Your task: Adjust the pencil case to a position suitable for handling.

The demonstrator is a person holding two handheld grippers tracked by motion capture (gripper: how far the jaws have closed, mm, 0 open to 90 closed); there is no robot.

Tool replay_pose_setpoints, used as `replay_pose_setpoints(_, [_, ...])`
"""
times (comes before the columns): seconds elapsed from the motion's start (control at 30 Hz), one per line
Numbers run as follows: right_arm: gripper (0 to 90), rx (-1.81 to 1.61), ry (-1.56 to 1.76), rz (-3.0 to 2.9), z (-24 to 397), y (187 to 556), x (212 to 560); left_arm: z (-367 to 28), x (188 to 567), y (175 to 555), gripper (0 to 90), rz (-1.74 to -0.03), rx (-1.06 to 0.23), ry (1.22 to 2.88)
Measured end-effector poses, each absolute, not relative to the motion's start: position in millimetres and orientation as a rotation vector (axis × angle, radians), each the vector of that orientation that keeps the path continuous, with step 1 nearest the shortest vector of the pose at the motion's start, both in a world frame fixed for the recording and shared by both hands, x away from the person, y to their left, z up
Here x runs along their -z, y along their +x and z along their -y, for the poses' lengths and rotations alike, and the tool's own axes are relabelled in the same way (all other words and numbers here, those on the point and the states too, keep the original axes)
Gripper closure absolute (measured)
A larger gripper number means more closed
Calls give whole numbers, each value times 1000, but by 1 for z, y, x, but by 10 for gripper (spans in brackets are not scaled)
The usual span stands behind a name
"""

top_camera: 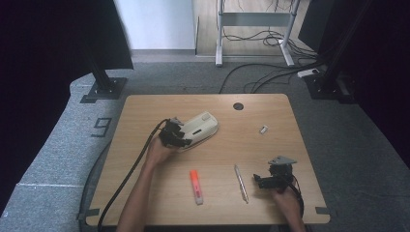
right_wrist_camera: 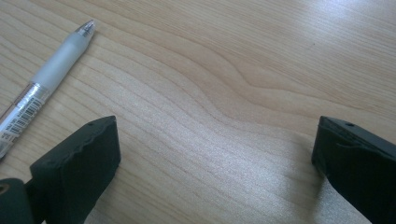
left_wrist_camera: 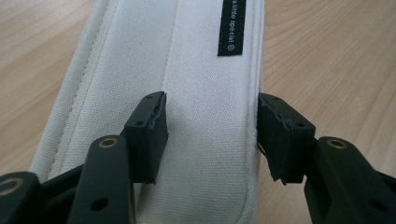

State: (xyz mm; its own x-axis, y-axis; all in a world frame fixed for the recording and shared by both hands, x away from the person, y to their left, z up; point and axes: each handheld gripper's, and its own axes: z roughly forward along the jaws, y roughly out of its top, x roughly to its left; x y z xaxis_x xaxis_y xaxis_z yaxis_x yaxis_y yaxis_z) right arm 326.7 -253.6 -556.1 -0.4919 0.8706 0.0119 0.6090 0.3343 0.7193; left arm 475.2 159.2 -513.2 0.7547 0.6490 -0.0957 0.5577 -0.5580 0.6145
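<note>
A white fabric pencil case (top_camera: 203,126) with a small black label lies at the table's middle left. My left gripper (top_camera: 183,139) is lowered onto its near end. In the left gripper view the case (left_wrist_camera: 205,70) runs away between the jaws of the left gripper (left_wrist_camera: 211,135). One pad rests on the case's top and the other sits against its side edge. The fabric between them lies flat, not pinched. My right gripper (top_camera: 257,180) stands open near the front right, its jaws wide over bare wood (right_wrist_camera: 215,154). A clear pen (right_wrist_camera: 42,79) lies just beside it.
An orange highlighter (top_camera: 196,186) and the pen (top_camera: 241,183) lie near the wooden table's front edge (top_camera: 203,221). A small white object (top_camera: 263,129) sits at the right, and a dark cable hole (top_camera: 238,106) at the back. A black cable trails off the front left.
</note>
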Motion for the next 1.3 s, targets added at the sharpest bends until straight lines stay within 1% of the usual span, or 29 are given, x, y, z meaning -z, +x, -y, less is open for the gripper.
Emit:
replay_pose_setpoints(0.23, [8, -955, 1308, -2228, 254, 327, 556, -164, 516, 451, 447, -910, -211, 2274])
replay_pose_setpoints(0.57, [8, -954, 1309, -2227, 254, 327, 556, -166, 517, 421, 445, -920, -258, 2285])
replay_pose_setpoints(0.63, [8, -954, 1309, -2227, 253, 327, 556, -164, 517, 412, 435, -926, -283, 2293])
replay_pose_setpoints(0.7, [8, -953, 1308, -2227, 253, 327, 556, -162, 518, 409, 407, -933, -296, 2295])
replay_pose_setpoints(0.73, [8, -953, 1309, -2227, 253, 327, 556, -160, 518, 408, 409, -935, -313, 2302])
replay_pose_setpoints(0.77, [8, -953, 1309, -2227, 253, 327, 556, -160, 518, 408, 425, -935, -313, 2302])
replay_pose_setpoints(0.8, [8, -953, 1308, -2227, 253, 327, 556, -158, 519, 407, 438, -938, -352, 2317])
replay_pose_setpoints(0.87, [8, -952, 1309, -2227, 253, 327, 556, -156, 520, 406, 471, -932, -385, 2333])
replay_pose_setpoints(1.0, [8, -952, 1308, -2227, 253, 327, 556, -156, 519, 404, 547, -944, -412, 2344])
replay_pose_setpoints(1.2, [8, -953, 1308, -2227, 253, 327, 556, -162, 512, 403, 703, -943, -413, 2319])
replay_pose_setpoints(1.3, [8, -953, 1308, -2227, 253, 327, 556, -170, 507, 403, 729, -944, -349, 2294])
